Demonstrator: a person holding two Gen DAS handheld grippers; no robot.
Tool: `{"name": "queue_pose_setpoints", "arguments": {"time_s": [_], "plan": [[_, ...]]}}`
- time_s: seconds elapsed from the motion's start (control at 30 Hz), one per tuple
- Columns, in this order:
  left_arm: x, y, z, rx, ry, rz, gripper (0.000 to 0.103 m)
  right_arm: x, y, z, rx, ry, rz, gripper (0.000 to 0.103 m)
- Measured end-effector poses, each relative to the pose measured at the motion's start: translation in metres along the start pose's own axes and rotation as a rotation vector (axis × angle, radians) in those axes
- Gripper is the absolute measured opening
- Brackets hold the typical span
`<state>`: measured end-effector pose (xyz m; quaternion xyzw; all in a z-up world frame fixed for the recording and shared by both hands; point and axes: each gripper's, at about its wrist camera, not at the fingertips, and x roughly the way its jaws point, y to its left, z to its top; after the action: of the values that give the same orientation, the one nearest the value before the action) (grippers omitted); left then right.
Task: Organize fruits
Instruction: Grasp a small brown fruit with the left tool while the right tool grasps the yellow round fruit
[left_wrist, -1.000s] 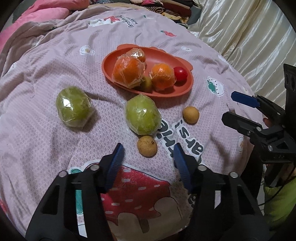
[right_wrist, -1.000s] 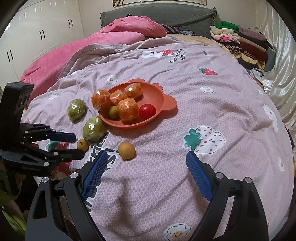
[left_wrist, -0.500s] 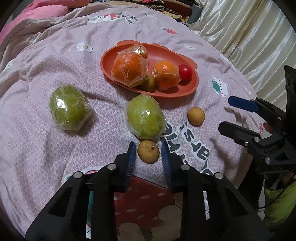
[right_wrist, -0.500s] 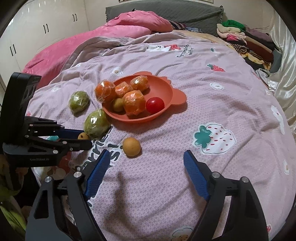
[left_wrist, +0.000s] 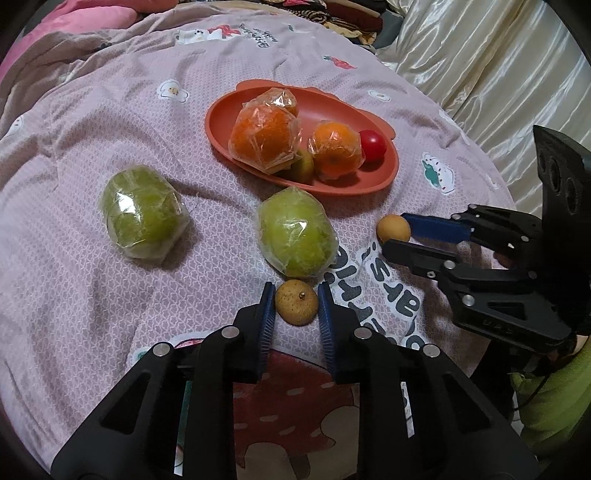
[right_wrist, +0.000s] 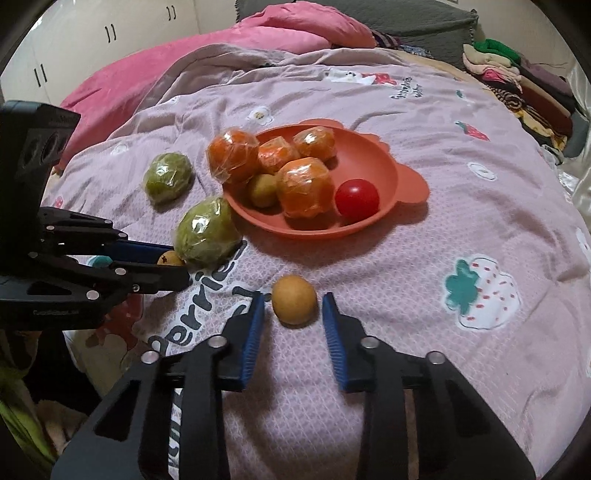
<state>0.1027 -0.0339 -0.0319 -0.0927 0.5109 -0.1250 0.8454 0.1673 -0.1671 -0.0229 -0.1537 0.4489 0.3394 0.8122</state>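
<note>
With the orange plate (left_wrist: 384, 177) as the landmark, the loose fruit lies on the bedspread (left_wrist: 74, 280) on the plate's near side, toward both cameras. Farthest left of the plate sits one wrapped green fruit (left_wrist: 142, 214), well apart from either tool. A second wrapped green fruit (left_wrist: 295, 236) lies just in front of the plate's near rim.

Just nearer than that second green fruit is a small brown fruit (left_wrist: 296, 302). The left hand-held gripper (left_wrist: 296, 299) straddles it: the fruit lies straight ahead along the finger line, between the two blue pads, which are narrowed to about its width. Whether they already press on it cannot be told. The fruit is round, so no axis governs the grip.

To the right, also in front of the plate, lies a small yellow fruit (right_wrist: 294, 304). The right hand-held gripper (right_wrist: 294, 308) frames it with a visible gap on each side, so it is narrowed but not closed.

Each tool is the nearer one to its own fruit. The plate lies ahead of both, so the coming move is likely a squeeze, a lift and a short carry forward over the near rim.
</note>
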Motion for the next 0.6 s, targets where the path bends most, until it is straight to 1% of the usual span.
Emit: {"name": "queue_pose_setpoints", "arguments": {"time_s": [0.07,0.27,0.47,0.6], "plan": [[-0.001,0.001,0.000,-0.006,0.000,-0.004,0.016,0.004,0.001,0.000,-0.010,0.005,-0.012,0.024],[-0.007,0.005,-0.001,-0.015,-0.002,-0.005,0.016,0.002,-0.001,-0.001,-0.002,-0.006,-0.012,0.024],[-0.020,0.007,0.003,-0.019,-0.033,-0.006,0.016,-0.014,-0.006,0.002,0.019,-0.039,-0.001,0.024],[-0.030,0.010,0.008,-0.023,-0.058,-0.002,0.016,-0.023,-0.009,0.004,0.022,-0.059,-0.010,0.024]]}}
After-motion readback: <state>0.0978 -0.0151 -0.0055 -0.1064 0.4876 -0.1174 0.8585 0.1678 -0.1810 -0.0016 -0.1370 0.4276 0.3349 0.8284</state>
